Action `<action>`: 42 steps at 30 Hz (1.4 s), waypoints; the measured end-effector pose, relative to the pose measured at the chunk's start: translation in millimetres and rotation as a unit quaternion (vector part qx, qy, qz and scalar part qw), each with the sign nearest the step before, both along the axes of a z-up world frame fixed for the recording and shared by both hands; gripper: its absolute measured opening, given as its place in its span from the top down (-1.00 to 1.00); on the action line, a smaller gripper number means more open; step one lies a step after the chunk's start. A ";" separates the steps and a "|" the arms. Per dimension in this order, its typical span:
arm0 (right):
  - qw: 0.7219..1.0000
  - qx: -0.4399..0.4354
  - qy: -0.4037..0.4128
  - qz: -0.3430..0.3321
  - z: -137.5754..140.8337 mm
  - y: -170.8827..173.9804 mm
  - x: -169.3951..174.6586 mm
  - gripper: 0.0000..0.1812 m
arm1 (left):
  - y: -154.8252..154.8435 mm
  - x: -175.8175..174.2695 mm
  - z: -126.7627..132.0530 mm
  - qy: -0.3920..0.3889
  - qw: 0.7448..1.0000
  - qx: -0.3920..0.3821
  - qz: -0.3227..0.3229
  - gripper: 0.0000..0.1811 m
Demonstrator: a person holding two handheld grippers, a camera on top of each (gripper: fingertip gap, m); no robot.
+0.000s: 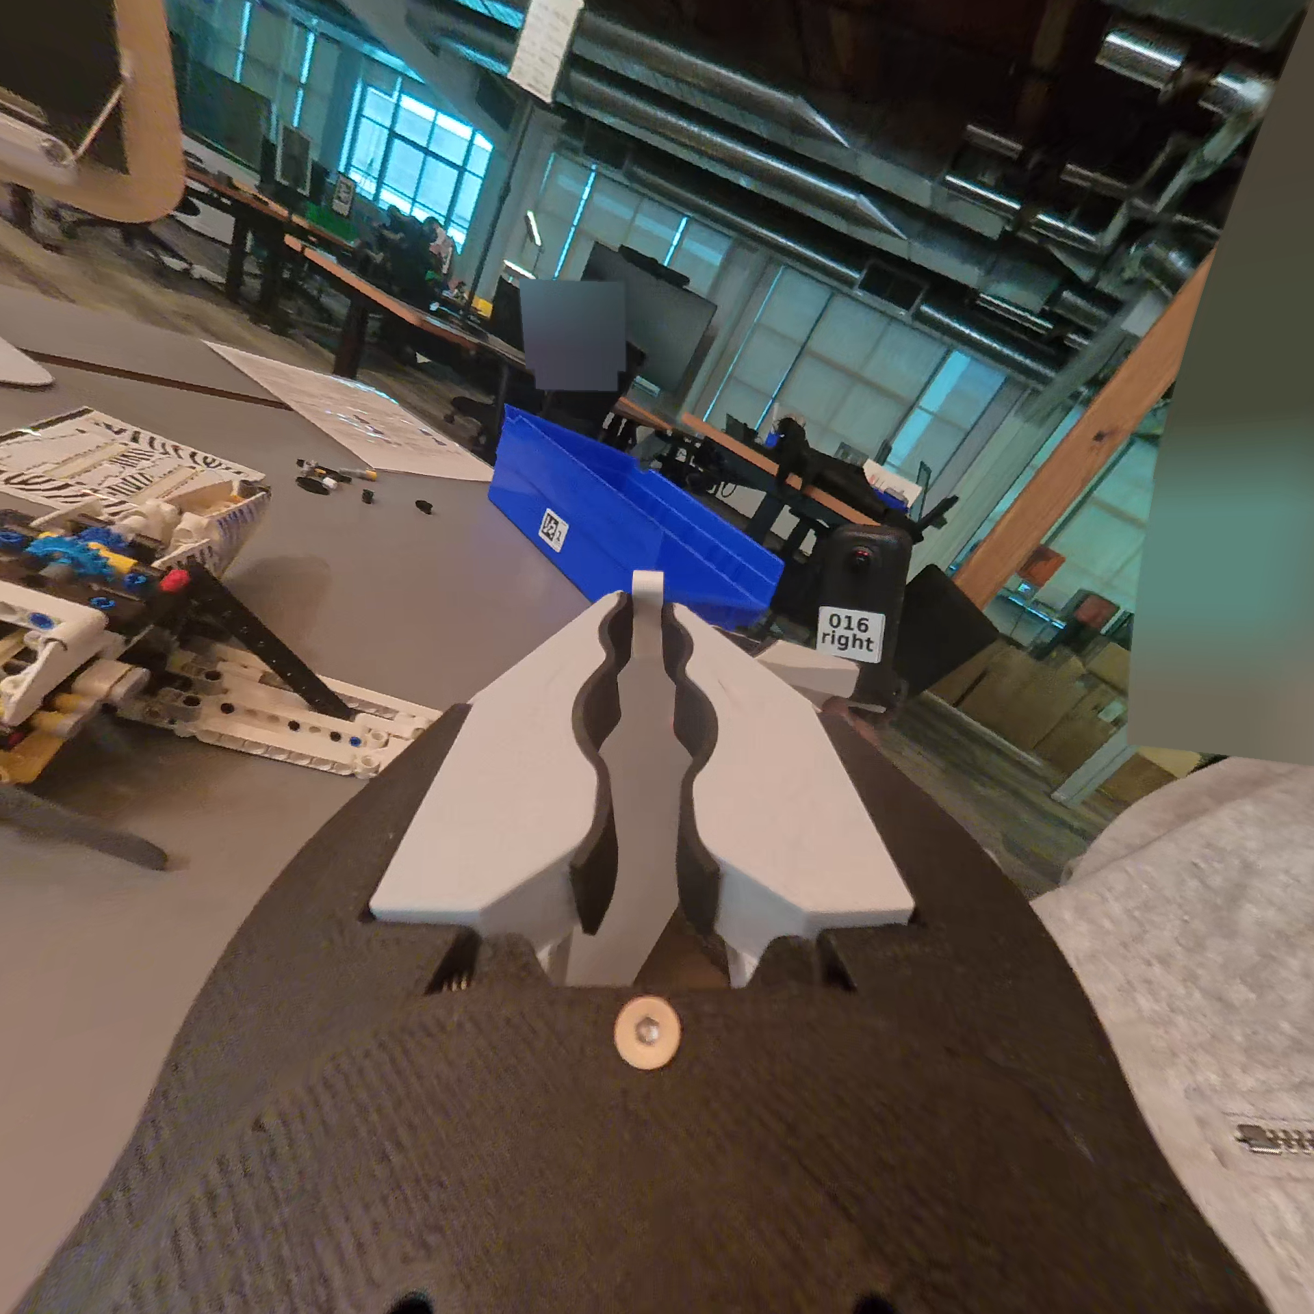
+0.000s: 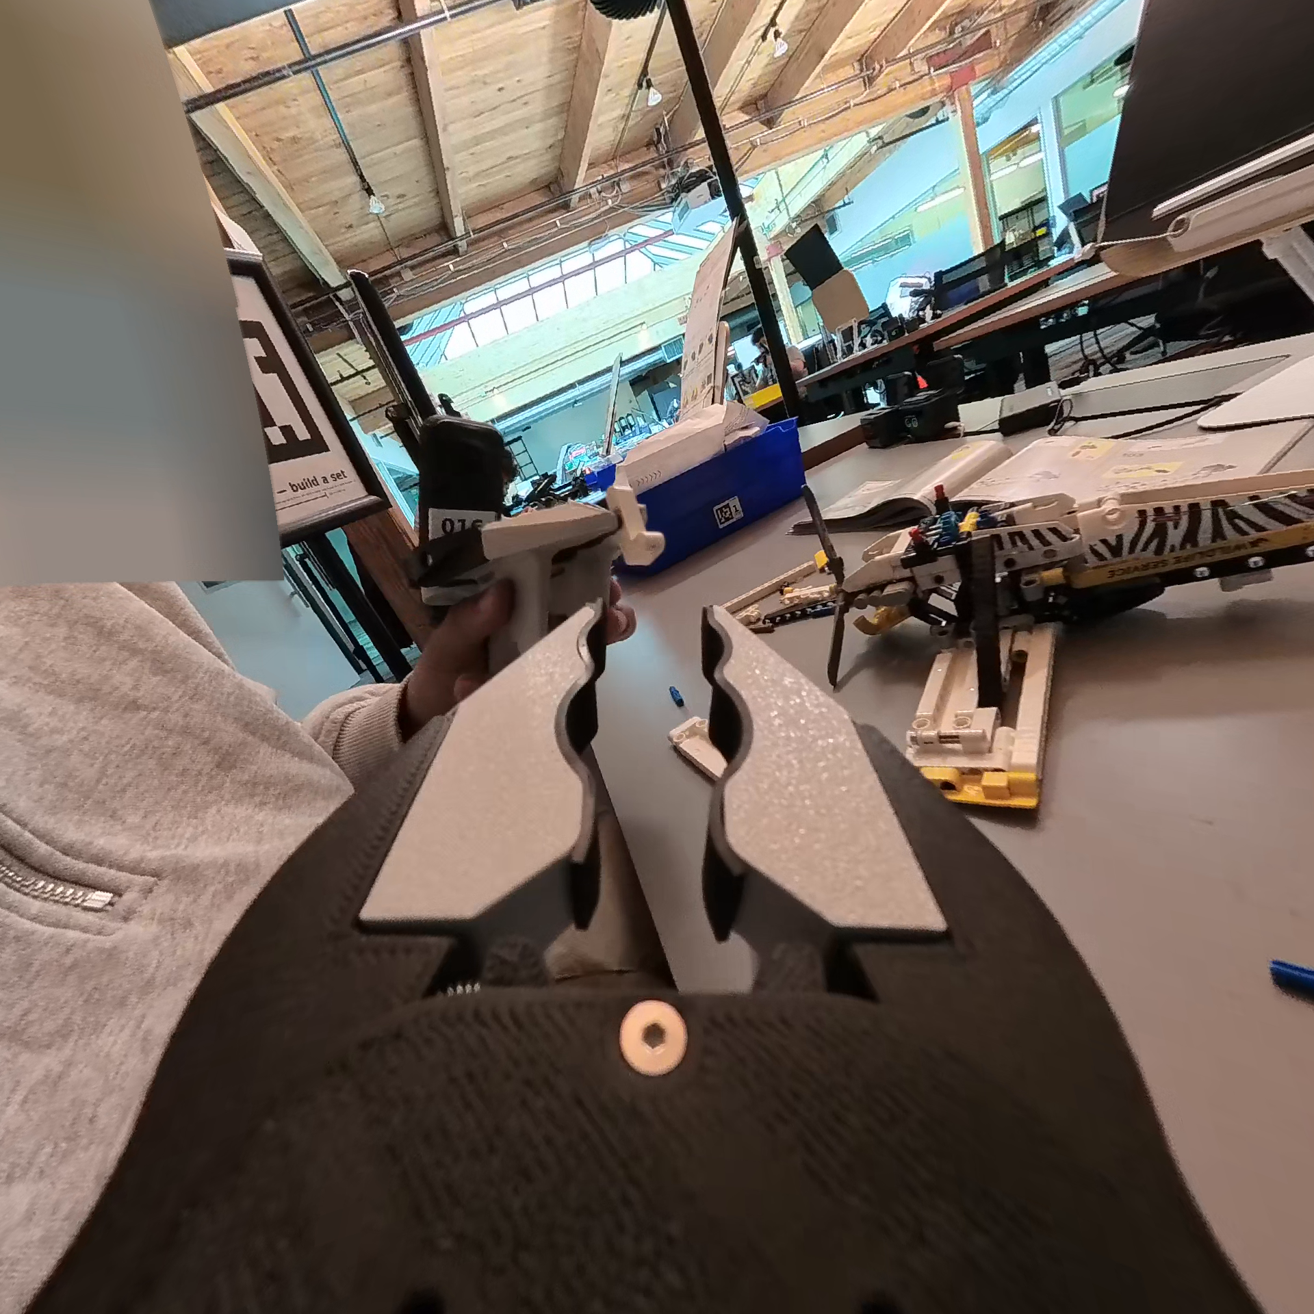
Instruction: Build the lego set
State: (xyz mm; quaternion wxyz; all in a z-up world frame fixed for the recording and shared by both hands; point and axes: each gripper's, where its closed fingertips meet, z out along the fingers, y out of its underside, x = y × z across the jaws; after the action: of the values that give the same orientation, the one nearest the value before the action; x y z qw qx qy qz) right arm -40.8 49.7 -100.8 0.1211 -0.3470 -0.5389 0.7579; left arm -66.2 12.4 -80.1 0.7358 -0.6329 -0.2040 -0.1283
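In the left wrist view my left gripper (image 1: 647, 613) is shut on a small white lego piece (image 1: 647, 589) whose tip sticks out past the fingertips, held above the grey table (image 1: 398, 583). The partly built white, black and yellow zebra-striped lego model (image 1: 142, 604) lies to its left. In the right wrist view my right gripper (image 2: 653, 629) is open and empty above the table, with the model (image 2: 1031, 569) to its right. The left gripper (image 2: 617, 530) shows there with its white L-shaped piece (image 2: 636, 533), in a hand ahead on the left.
A blue bin (image 1: 626, 526) stands at the table's far edge and also shows in the right wrist view (image 2: 711, 490). A loose white piece (image 2: 700, 743), a blue pin (image 2: 677, 697) and another blue part (image 2: 1290, 975) lie on the table. An open instruction booklet (image 2: 995, 466) lies behind the model. Small black parts (image 1: 334, 478) lie near a paper sheet (image 1: 341, 405). One gripper's finger ends stand about 6 cm off the other's. Left tips and right tips are each some 20 cm from the model (image 2: 1031, 569).
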 end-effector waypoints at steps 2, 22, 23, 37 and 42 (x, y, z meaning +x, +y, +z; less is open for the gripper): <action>1.000 -0.004 0.000 0.001 0.6 0.0 0.1 0.73 | 0.4 -0.2 -2.5 0.011 1.000 -0.011 0.005 0.94; 0.990 -0.104 -0.099 0.019 -7.0 -8.0 -9.2 0.65 | 15.2 -5.8 -47.9 0.448 0.827 -0.288 0.177 0.94; 0.990 -0.102 -0.098 0.015 -7.3 -7.2 -9.7 0.64 | 15.1 -6.5 -48.7 0.469 0.811 -0.298 0.183 0.94; 0.960 0.251 0.002 -0.120 -34.2 -15.4 -14.4 0.89 | 27.0 11.0 -65.0 0.563 0.740 -0.336 0.148 0.94; 0.958 0.271 -0.007 -0.094 -43.3 -16.3 -11.1 0.95 | 27.8 14.4 -74.2 0.555 0.748 -0.344 0.120 0.93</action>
State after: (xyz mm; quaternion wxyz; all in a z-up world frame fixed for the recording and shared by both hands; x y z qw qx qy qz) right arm -52.0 33.4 -144.1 0.2775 -0.3557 -0.6898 0.5663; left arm -51.8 40.2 -154.3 0.4609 -0.7733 0.1356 0.4138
